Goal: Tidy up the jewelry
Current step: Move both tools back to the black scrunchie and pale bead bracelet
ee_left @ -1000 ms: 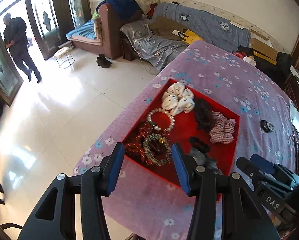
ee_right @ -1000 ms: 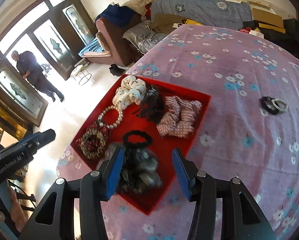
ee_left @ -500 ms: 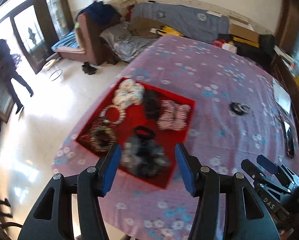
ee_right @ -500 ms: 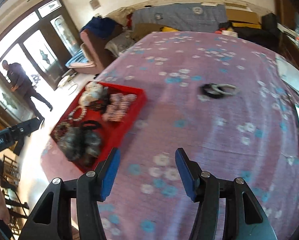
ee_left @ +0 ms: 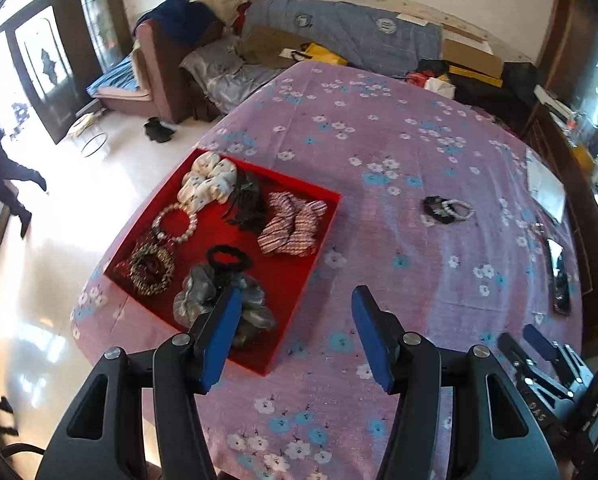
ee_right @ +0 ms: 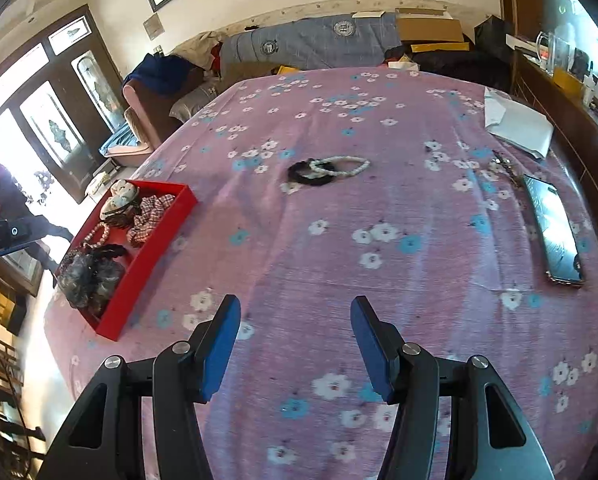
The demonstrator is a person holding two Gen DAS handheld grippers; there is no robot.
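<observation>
right claw hanging half-open, empty — jaws just been widening | bracelets lying mid-tabletop, well apart from tray | light, slippery beads — judging: pinching across the strand

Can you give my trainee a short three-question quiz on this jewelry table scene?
1. True or false: the red tray holds nothing.
2. What lies loose on the cloth outside the tray: A) a white bead bracelet with a black hair tie, B) a watch, C) a comb?
3. Which flat device lies near the cloth's right edge in the right wrist view?

Key: 1 false; 2 A; 3 a phone.
</observation>
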